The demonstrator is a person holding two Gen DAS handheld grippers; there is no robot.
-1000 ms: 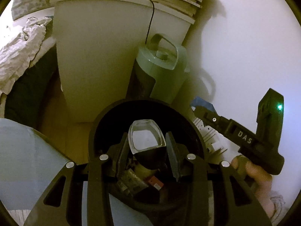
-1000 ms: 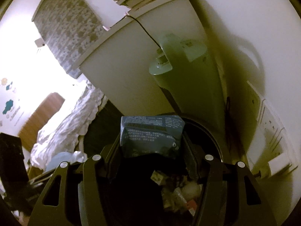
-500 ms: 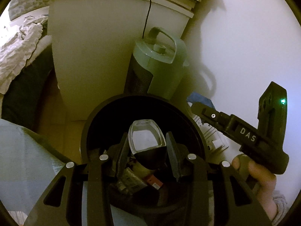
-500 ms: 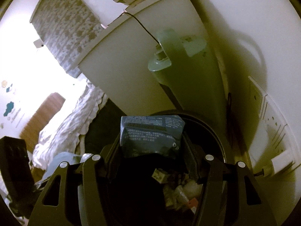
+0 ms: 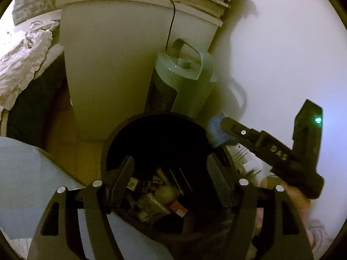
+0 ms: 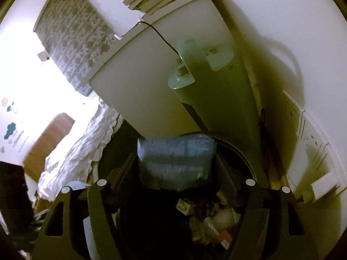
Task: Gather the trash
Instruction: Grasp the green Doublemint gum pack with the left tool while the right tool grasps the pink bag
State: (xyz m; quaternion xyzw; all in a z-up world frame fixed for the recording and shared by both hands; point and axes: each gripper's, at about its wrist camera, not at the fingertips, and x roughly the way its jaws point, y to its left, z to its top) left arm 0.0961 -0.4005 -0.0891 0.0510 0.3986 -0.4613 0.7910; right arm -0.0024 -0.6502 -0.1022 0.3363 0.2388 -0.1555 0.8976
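Note:
A round black trash bin [image 5: 156, 125] stands on the floor, with mixed litter [image 5: 156, 192] in its bottom. My left gripper [image 5: 171, 171] hangs over the bin's mouth, jaws spread wide and empty. My right gripper [image 6: 175, 169] is over the same bin [image 6: 243, 158]; a blue-grey printed packet [image 6: 175, 162] sits blurred between its spread fingers, loose rather than pinched. The right gripper's body [image 5: 277, 151] and the packet's blue end [image 5: 216, 130] show at the right of the left wrist view.
A pale green jug with a handle [image 5: 186, 82] stands just behind the bin, against a white cabinet [image 5: 112, 65] topped with books. A white wall [image 5: 282, 54] lies right, rumpled bedding [image 5: 23, 52] left, and litter [image 6: 216, 223] shows in the bin.
My left gripper has opened and the clear cup it held is gone from its jaws. My right gripper's jaws have spread and the packet now looks blurred.

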